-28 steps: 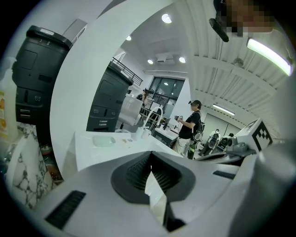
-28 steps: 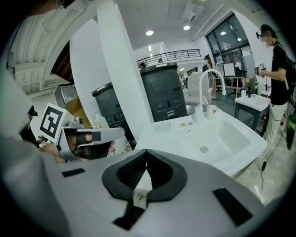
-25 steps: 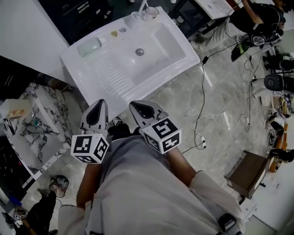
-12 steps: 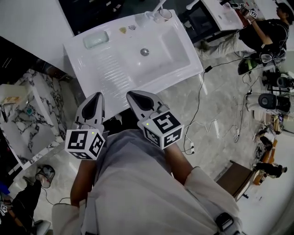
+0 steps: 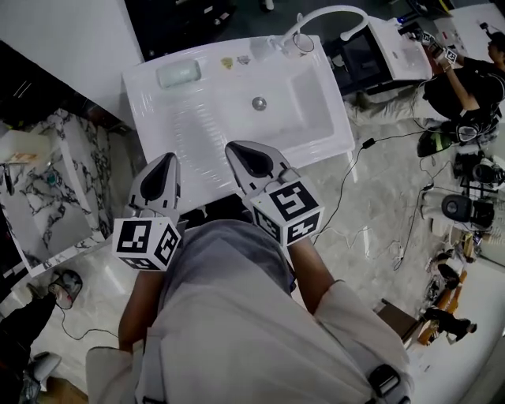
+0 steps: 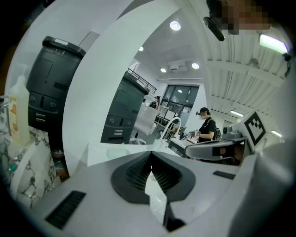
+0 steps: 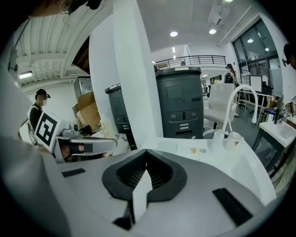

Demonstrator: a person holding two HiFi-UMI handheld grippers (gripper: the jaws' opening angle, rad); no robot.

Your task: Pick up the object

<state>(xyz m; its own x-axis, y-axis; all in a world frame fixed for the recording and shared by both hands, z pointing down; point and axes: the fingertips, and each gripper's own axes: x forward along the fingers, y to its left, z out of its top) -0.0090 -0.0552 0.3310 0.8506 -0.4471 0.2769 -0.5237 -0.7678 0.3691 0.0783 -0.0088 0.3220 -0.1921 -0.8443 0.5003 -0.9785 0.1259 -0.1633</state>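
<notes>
My left gripper (image 5: pixel 169 157) has its two jaws pressed together at the tips, with nothing caught between them. Its own camera shows only a sliver of white surface through the slot behind the tips. My right gripper (image 5: pixel 231 147) is the same: jaws closed tip to tip, and empty. Both hang side by side, just apart, over the near edge of the white ceramic sink unit (image 5: pixel 197 118). The left one is over the ribbed draining side and the right one is nearer the bowl. Behind them, toward me, is the person's grey shirt (image 5: pixel 229 316).

Nothing is picked up, and I cannot tell which item is the object to be taken. The loose pieces all lie on the far ledge of the sink unit, well apart from both grippers. A pale green rounded block (image 5: pixel 178 74) sits toward the far left corner, with a small yellowish scrap (image 5: pixel 226 62) and a small grey scrap (image 5: pixel 243 59) to its right. A white mug (image 7: pixel 234 139) stands by the foot of the white curved tap (image 5: pixel 316 16). The round metal drain (image 5: pixel 259 102) sits in the bowl.

Left of the sink unit stands a marble-patterned table (image 5: pixel 39 189). Right of it a black cable (image 5: pixel 367 144) trails over the pale floor. Beyond it stands a dark grey cabinet (image 7: pixel 182 102).
</notes>
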